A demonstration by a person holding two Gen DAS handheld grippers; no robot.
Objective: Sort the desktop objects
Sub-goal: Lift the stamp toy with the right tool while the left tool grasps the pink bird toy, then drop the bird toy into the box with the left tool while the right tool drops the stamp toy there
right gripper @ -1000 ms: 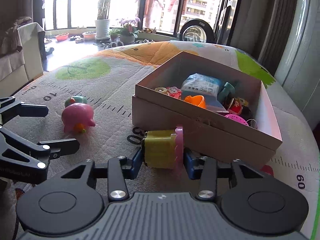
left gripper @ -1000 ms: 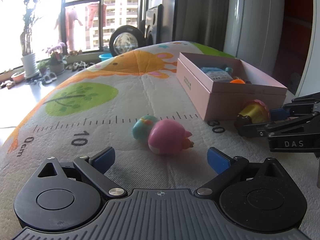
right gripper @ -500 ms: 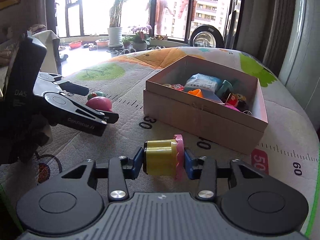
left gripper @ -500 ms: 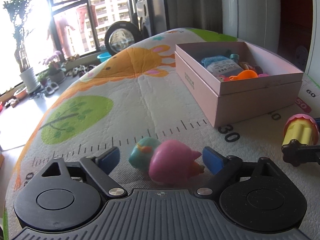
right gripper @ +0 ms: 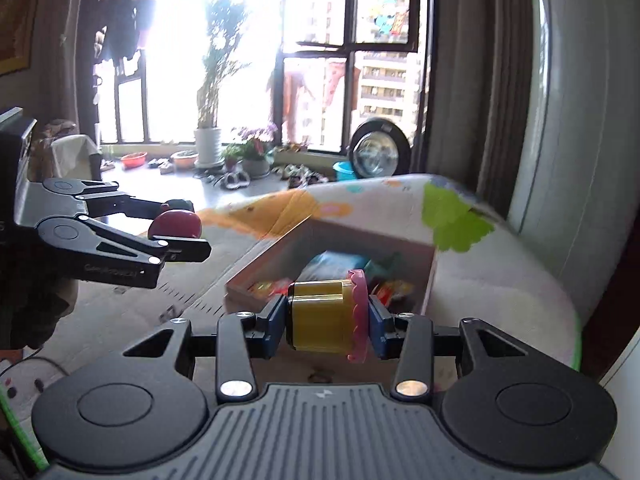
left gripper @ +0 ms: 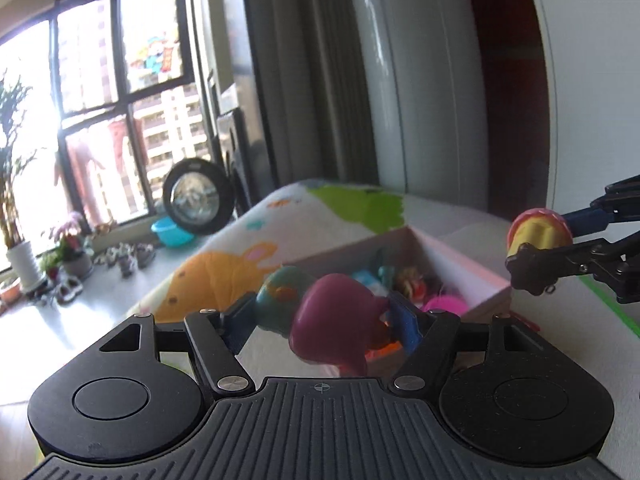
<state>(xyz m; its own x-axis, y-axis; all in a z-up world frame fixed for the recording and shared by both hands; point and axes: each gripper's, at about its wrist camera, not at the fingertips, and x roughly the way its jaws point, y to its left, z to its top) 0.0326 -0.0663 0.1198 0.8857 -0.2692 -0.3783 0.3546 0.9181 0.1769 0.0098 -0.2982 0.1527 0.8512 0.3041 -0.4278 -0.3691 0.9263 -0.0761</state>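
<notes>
My left gripper [left gripper: 324, 316] is shut on a pink toy [left gripper: 336, 328] and a teal toy [left gripper: 280, 300] pressed side by side, held in the air in front of the pink box [left gripper: 472, 276]. My right gripper [right gripper: 326, 316] is shut on a yellow cupcake toy with a pink frill [right gripper: 320, 316], lifted in front of the box [right gripper: 430, 280]. In the left wrist view the cupcake toy [left gripper: 538, 232] shows at the right in the other gripper. In the right wrist view the left gripper [right gripper: 176, 236] holds the pink toy [right gripper: 176, 224] at the left.
The box holds several small toys [left gripper: 412, 284] and a blue packet [right gripper: 332, 260]. It stands on a padded table with a printed cartoon cover [right gripper: 312, 208]. Behind are windows, potted plants [right gripper: 208, 144], a round fan [left gripper: 198, 200] and a white appliance [left gripper: 440, 80].
The left gripper closed on the pink and teal toys and lifted them off the cover. Both grippers rose and moved toward the box with their loads.
</notes>
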